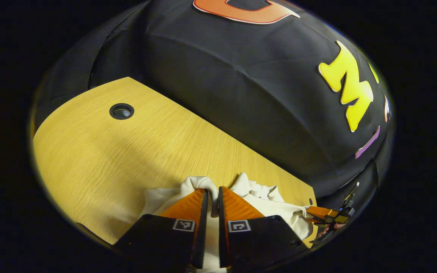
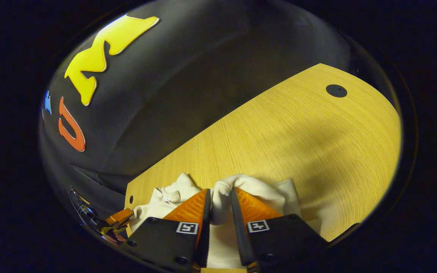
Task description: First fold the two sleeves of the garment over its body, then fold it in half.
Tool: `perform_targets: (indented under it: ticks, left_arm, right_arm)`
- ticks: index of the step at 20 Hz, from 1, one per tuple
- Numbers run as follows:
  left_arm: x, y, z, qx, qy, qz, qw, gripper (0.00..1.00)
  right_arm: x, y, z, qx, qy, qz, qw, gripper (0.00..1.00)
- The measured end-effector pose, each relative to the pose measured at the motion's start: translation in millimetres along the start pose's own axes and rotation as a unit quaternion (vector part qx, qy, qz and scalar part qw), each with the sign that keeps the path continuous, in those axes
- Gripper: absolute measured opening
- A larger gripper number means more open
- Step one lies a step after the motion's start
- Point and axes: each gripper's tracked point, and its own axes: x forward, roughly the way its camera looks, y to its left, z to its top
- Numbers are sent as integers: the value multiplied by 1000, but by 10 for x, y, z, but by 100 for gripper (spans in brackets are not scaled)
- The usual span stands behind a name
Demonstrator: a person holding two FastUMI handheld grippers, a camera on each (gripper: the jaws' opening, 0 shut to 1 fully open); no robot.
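In the left gripper view, the left gripper (image 1: 211,197) has its fingers nearly closed on a ribbed edge of the cream garment (image 1: 264,203), the cloth pinched in the narrow gap between them. The garment is bunched at the near edge of the table (image 1: 101,151), rising into both grips rather than lying flat. At the right of this view the other gripper shows small, also at the cloth.

In the right gripper view, the right gripper (image 2: 220,199) is likewise almost closed, both fingers pressing a ribbed fold of the garment (image 2: 264,189) (whether cuff, hem or collar I cannot tell). The bare table (image 2: 298,125) stretches ahead of it.

The main risk, as I judge it: each grip holds only a thin ridge near the fingertips, so a quick pull or the garment's own weight may slip the cloth out on one side, dropping it crooked. Because the cloth is crumpled, the fingers may also have caught several layers, and then a sleeve would not fold cleanly over the body. Uneven movement of the two hands would twist it.
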Motion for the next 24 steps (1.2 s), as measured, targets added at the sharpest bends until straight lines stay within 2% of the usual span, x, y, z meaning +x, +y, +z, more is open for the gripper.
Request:
perform_targets:
  ticks: [1, 2, 3, 4, 5, 6, 7, 8, 10, 12, 13, 14, 16, 18, 22, 23, 24]
  left_arm:
    - [-55, -7, 30, 2, -6, 4, 1000, 33]
    - [-118, -27, 77, 4, -12, 5, 1000, 49]
    - [-198, -30, 137, 8, -19, 12, 1000, 64]
    - [-219, -1, 204, 15, -28, 21, 999, 81]
    - [-366, 13, 250, 23, -36, 29, 999, 98]
    - [-486, 2, 322, 29, -44, 35, 998, 99]
    - [-621, -39, 407, 35, -54, 36, 997, 99]
    - [-778, -103, 497, 41, -68, 33, 996, 99]
    - [-1126, -272, 726, 71, -108, 30, 991, 99]
    - [-1555, -523, 974, 112, -154, 27, 981, 98]
    - [-1787, -681, 1083, 134, -177, 27, 975, 98]
    - [-2047, -834, 1189, 154, -204, 26, 966, 98]
    - [-2622, -1128, 1419, 185, -264, 27, 946, 98]
    - [-3163, -1329, 1558, 205, -305, 40, 929, 97]
    - [-3751, -1837, 1536, 242, -352, 42, 903, 98]
    - [-3868, -1916, 1481, 254, -360, 43, 897, 98]
    - [-3949, -2001, 1431, 265, -367, 39, 891, 97]
  right_arm:
    - [-29, 11, 22, 2, -6, 0, 1000, 39]
    - [-108, 22, 42, 2, -11, -2, 1000, 52]
    - [-168, 37, 73, 4, -19, 0, 1000, 53]
    - [-228, 71, 122, 6, -28, 4, 1000, 48]
    - [-284, 78, 144, 8, -34, 1, 999, 63]
    - [-371, 101, 180, 10, -41, 1, 999, 74]
    - [-469, 150, 226, 9, -49, 4, 999, 67]
    - [-590, 191, 276, 6, -60, 5, 998, 74]
    - [-899, 352, 399, -10, -83, 11, 996, 78]
    - [-1282, 558, 499, -45, -109, 16, 993, 78]
    - [-1518, 679, 537, -73, -126, 18, 989, 74]
    - [-1766, 819, 579, -111, -145, 18, 983, 83]
    - [-2330, 1136, 656, -187, -191, 18, 963, 83]
    - [-2869, 1479, 779, -244, -258, 14, 935, 88]
    - [-3798, 1971, 806, -296, -350, 23, 889, 90]
    - [-3938, 2028, 768, -308, -363, 24, 879, 90]
    - [-4028, 2049, 691, -317, -369, 23, 873, 85]
